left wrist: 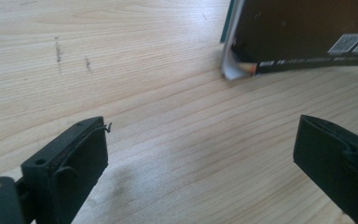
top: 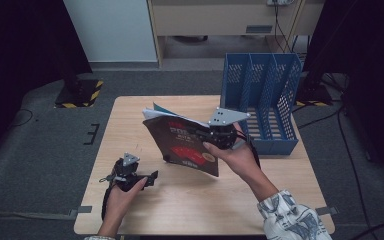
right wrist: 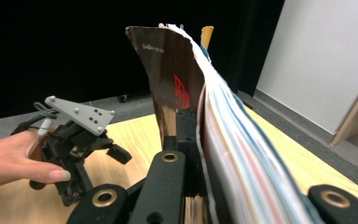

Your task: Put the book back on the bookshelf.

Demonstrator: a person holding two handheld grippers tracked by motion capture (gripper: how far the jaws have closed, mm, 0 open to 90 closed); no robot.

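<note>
My right tongs [top: 211,134] grasp the book [top: 185,145], raised above the desk [top: 130,115]. My left tongs [top: 147,179], near left, stand released.

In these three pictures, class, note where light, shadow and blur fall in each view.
High view: lit table, dark surroundings. Left gripper view: the near left tool blurs, with a soft shadow between its jaws. Right gripper view: near book pages smear, background black.

Book [left wrist: 303,35] cut off by the top and right edges in the left gripper view, cover print [top: 190,150] too small to read, right gripper [right wrist: 200,154] far pad hidden behind pages.
</note>
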